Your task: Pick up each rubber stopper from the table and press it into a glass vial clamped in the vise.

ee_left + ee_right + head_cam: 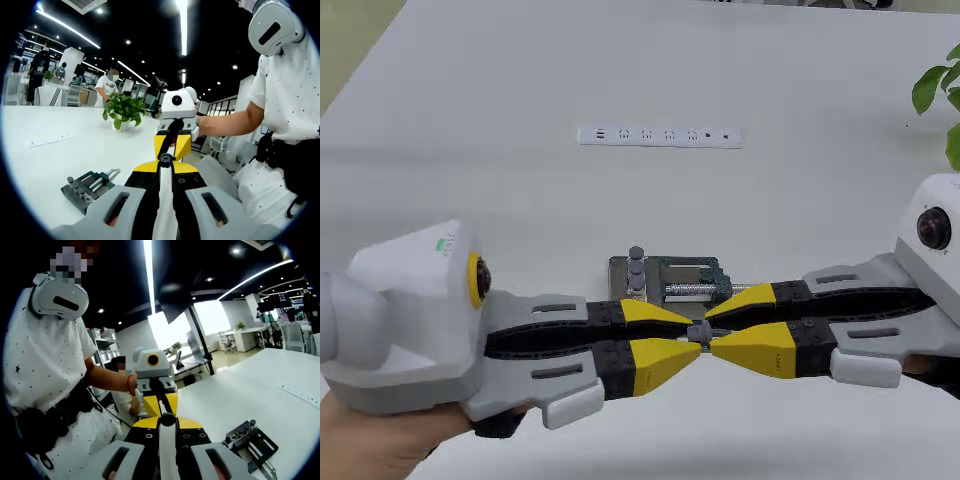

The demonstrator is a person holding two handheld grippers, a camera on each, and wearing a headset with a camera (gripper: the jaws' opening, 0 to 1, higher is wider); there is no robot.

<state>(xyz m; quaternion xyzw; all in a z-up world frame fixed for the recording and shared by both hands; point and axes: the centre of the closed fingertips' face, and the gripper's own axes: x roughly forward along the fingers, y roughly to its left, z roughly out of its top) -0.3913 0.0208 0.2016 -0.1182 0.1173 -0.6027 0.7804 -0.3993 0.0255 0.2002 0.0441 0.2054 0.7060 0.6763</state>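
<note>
White tabletop all round, and over its near half hangs the prize: one small gray rubber stopper (700,331), held clear of the table (520,150). The left gripper (695,335) comes in from 9 o'clock and the right gripper (711,333) from 3 o'clock, yellow tips nose to nose. Both pairs of jaws are drawn in almost shut, all four tips pinched on that same stopper. Which of the two carries the load I cannot tell. It reads as a hand-over or a re-grip, turning the plug so it can go down the right way. Each gripper view backs that up, with the stopper sitting right at the tip of that view's own jaws and the opposing tool head-on behind it. Just past the tips at 12 o'clock sits the vise (685,272), one of them, square to the person so the mouths face up. Its vials (636,268) stand in a row at its 9 o'clock end, three gray tops counted, apparently plugged already. Farther out at 12 o'clock lies one white power strip (660,136). One leafy plant (940,100) peeks in at 2 o'clock.
</note>
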